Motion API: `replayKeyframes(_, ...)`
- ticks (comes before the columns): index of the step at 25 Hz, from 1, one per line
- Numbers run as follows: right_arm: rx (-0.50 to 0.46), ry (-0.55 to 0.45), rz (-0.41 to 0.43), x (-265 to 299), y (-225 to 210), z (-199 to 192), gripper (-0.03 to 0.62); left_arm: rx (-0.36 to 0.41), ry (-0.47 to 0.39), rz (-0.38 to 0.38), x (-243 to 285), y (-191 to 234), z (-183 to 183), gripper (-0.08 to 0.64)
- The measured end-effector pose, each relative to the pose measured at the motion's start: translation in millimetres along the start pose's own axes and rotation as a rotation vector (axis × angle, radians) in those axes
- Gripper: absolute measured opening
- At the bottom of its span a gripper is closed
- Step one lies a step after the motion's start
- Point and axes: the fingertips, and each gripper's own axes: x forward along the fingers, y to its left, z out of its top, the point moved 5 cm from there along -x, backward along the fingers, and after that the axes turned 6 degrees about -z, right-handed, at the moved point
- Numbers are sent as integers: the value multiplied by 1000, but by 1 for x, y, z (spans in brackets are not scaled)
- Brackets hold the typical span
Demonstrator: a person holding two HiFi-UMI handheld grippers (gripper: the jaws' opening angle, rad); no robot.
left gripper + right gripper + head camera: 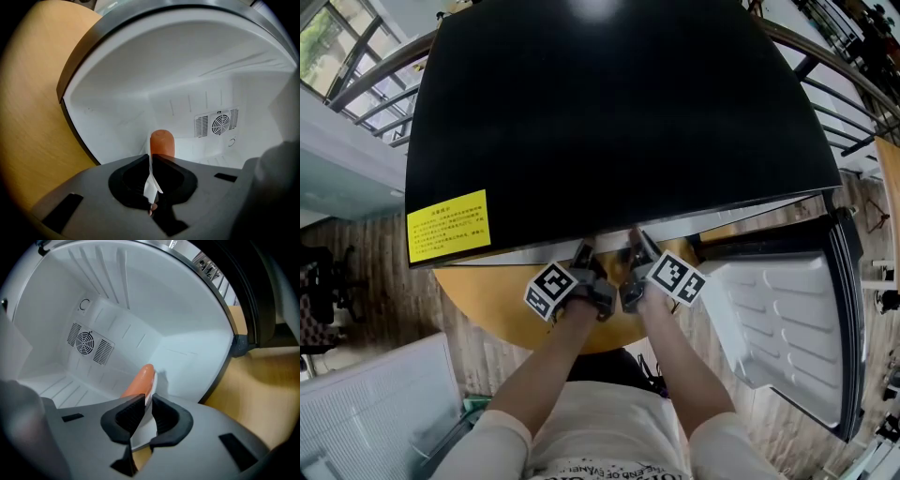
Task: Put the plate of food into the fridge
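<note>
Left gripper: the grey left gripper is pinching the near rim of the thin white plate tight between its black jaws.
Right gripper: the grey right gripper is pinching the same rim, just beside the left one.
Food: the long orange-brown sausage is lying on the plate, pointing away from both grippers.
Plate: it is sitting at the mouth of the small black fridge.
Edges: the round yellow wooden table is sticking out below, and the open white-lined door is hanging at the right.
Room: nothing is showing inside as far as the round fan grille.
Next move: probably pushing straight in, both hands equally near.
</note>
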Motion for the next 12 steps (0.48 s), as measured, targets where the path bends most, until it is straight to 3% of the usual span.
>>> replayKeyframes(12, -36, 12, -41, 7, -5, -4, 63, 20, 13, 40, 3, 8, 2, 35)
